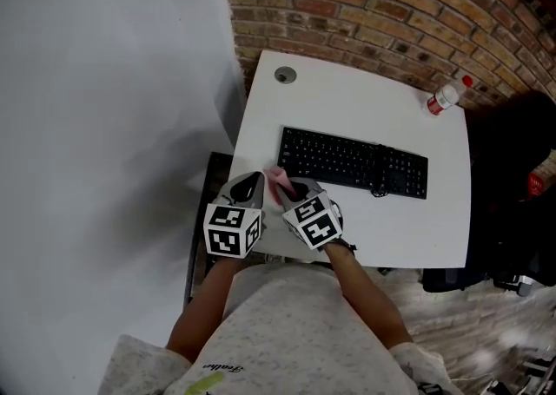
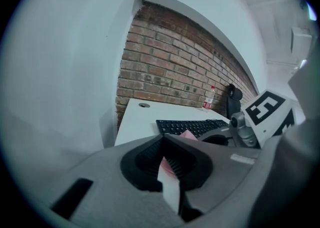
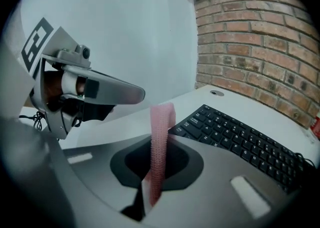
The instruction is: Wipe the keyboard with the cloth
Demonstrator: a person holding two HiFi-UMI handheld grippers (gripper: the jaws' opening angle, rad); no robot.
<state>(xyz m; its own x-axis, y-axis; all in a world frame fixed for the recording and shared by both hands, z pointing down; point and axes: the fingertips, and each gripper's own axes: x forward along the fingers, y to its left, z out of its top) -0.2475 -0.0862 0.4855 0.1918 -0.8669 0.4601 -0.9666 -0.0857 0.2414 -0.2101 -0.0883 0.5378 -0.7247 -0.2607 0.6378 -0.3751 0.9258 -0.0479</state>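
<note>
A black keyboard (image 1: 352, 161) lies across the middle of the white table (image 1: 347, 98). Both grippers hang over the table's near left corner, just left of the keyboard's end. My right gripper (image 1: 291, 189) is shut on a pink cloth (image 1: 278, 178). In the right gripper view the cloth (image 3: 161, 142) stands up as a narrow strip from between the jaws, with the keyboard (image 3: 240, 139) beyond. My left gripper (image 1: 248, 183) sits close beside it, jaws shut, tips a little apart from the cloth. The left gripper view shows the shut tips (image 2: 163, 139) and the cloth's edge (image 2: 187, 135) behind them.
A plastic bottle with a red cap (image 1: 445, 96) lies at the far right of the table. A round cable grommet (image 1: 285, 75) is at the far left corner. A brick wall runs behind, a white wall at left. A dark chair (image 1: 512, 176) stands off the right edge.
</note>
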